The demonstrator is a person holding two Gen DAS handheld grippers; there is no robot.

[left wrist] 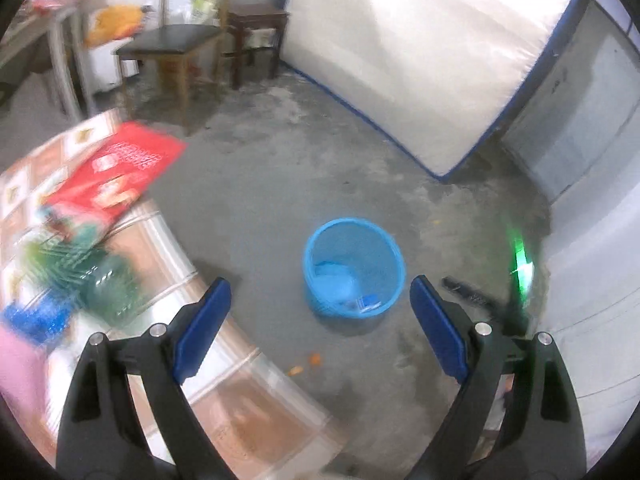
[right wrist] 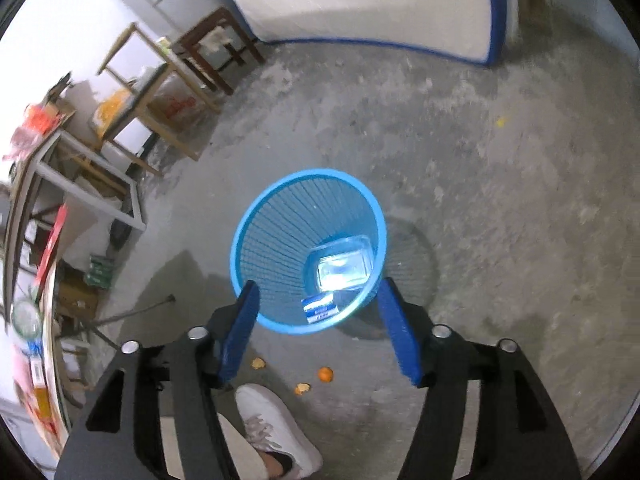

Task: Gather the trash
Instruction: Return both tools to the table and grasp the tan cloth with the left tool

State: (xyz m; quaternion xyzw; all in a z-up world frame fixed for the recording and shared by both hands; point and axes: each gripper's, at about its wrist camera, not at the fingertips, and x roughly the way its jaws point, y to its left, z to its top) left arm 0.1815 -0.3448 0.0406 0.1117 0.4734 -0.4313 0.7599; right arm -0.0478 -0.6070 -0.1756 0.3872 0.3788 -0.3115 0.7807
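A blue mesh waste basket (left wrist: pixel 320 268) (right wrist: pixel 272 224) stands on the concrete floor. Inside lie a clear plastic box (right wrist: pixel 342 268) and a small blue-and-white carton (right wrist: pixel 320 309). My left gripper (left wrist: pixel 320 308) is open and empty, above the floor just in front of the basket. My right gripper (right wrist: pixel 316 312) is open and empty, high above the basket's near rim. On the table at left lie a red packet (left wrist: pixel 116 172) and a green plastic bottle (left wrist: pixel 100 280), both blurred. Orange peel bits (right wrist: pixel 302 389) and a small orange (right wrist: pixel 325 374) lie on the floor.
A patterned table edge (left wrist: pixel 224 360) runs along the left. A chair (left wrist: pixel 176 40) and a dark stool (left wrist: pixel 256 32) stand at the back, with a mattress (left wrist: pixel 420 60) leaning on the wall. The person's white shoe (right wrist: pixel 276 428) is below the right gripper.
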